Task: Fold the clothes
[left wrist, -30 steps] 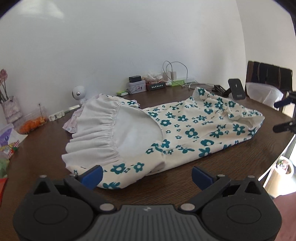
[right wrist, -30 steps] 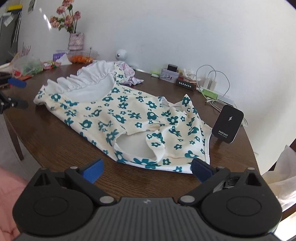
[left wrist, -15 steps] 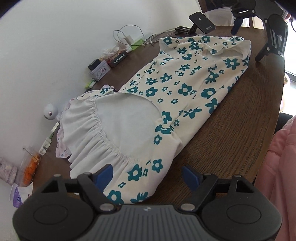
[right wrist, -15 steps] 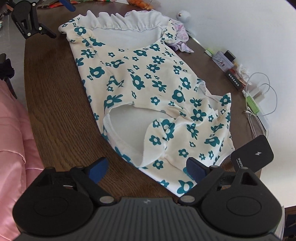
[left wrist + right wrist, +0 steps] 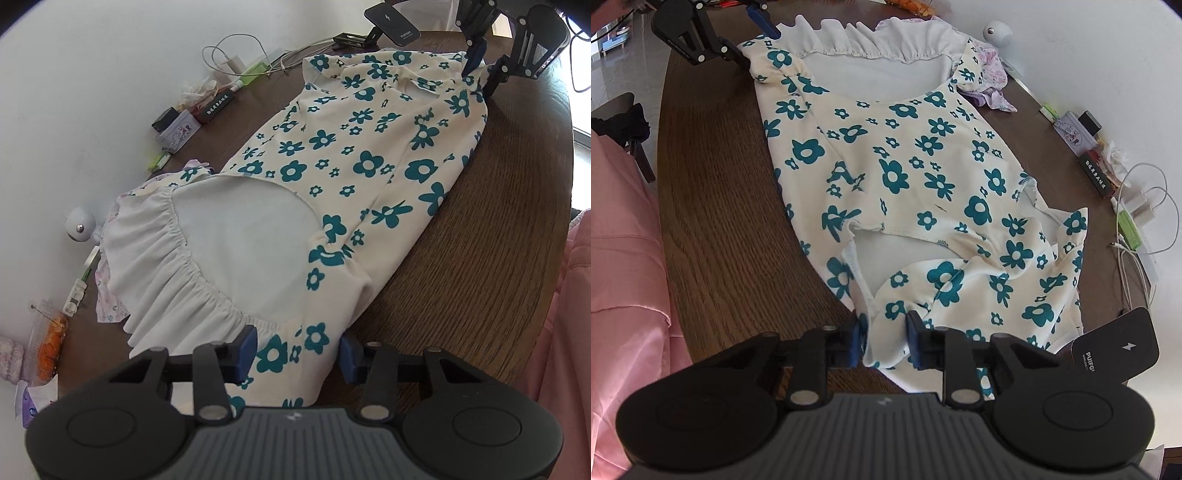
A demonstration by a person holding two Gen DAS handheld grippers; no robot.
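Observation:
A cream dress with teal flowers (image 5: 332,155) (image 5: 905,166) lies flat along the dark wooden table (image 5: 480,240), its ruffled white hem at one end. My left gripper (image 5: 298,350) is at the hem corner on the table-edge side; its jaws are closing with the fabric pinched between the blue pads. The right wrist view shows it at the far end (image 5: 761,50), where the cloth puckers. My right gripper (image 5: 884,343) is at the shoulder end, jaws closing on a bunched fold of the dress. It also shows far off in the left wrist view (image 5: 478,75).
A black charger stand (image 5: 1115,347) sits close beside the right gripper. Cables and a power strip (image 5: 1134,221), small boxes (image 5: 1075,133), a round white camera (image 5: 79,225) and a small lilac garment (image 5: 991,81) line the wall side. A person's pink clothing (image 5: 624,240) is at the table's edge.
Both grippers have rolled, tipped down and moved in over the dress's corners. Their wide-open jaws have narrowed onto the fabric.

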